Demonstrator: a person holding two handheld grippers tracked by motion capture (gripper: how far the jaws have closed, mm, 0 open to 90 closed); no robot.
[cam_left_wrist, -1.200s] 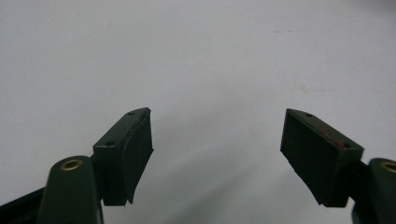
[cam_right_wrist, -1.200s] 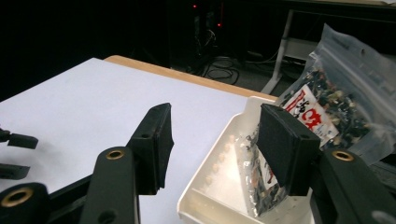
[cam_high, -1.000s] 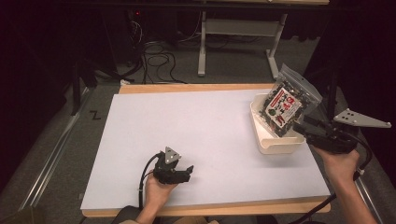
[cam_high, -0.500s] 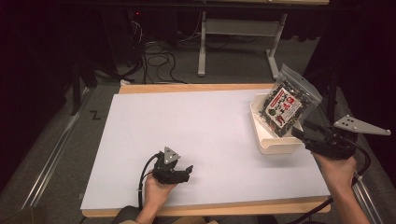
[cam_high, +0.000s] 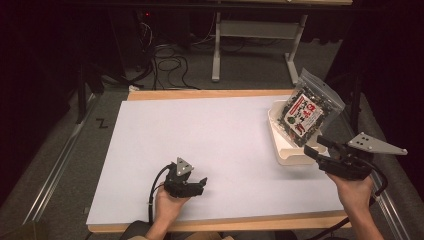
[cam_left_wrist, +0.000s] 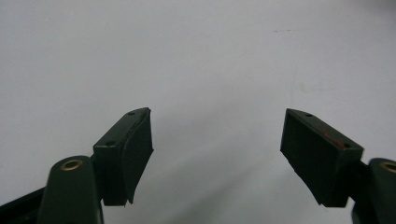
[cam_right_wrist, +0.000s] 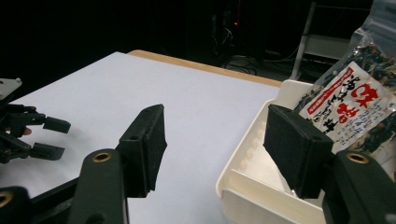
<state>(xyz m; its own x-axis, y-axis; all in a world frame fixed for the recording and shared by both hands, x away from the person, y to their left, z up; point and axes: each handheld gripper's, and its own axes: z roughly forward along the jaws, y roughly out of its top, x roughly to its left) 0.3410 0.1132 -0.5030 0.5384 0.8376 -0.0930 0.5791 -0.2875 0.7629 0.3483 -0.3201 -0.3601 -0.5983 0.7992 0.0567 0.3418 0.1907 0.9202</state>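
Note:
A clear bag of dark snack with a red and white label (cam_high: 307, 111) leans upright in a white tray (cam_high: 287, 159) at the table's right edge. My right gripper (cam_high: 314, 146) sits just in front of the tray's near end, apart from the bag. Its jaws have just been opening and stand open with nothing between them. In the right gripper view (cam_right_wrist: 215, 111) the bag (cam_right_wrist: 355, 100) and tray (cam_right_wrist: 243, 156) lie ahead to the right. My left gripper (cam_high: 201, 184) rests open near the front edge; its jaws (cam_left_wrist: 218, 113) frame bare white surface.
The white table top (cam_high: 200, 130) has a wooden border. Dark floor, cables and a metal desk frame (cam_high: 217, 50) lie beyond the far edge. The tray hangs close to the table's right side. The left gripper (cam_right_wrist: 44, 137) sits at the far left of the right gripper view.
My right gripper has drawn back from the bag toward the near edge and slightly down, its jaws wider. The bag stays in the tray. The left gripper has not moved.

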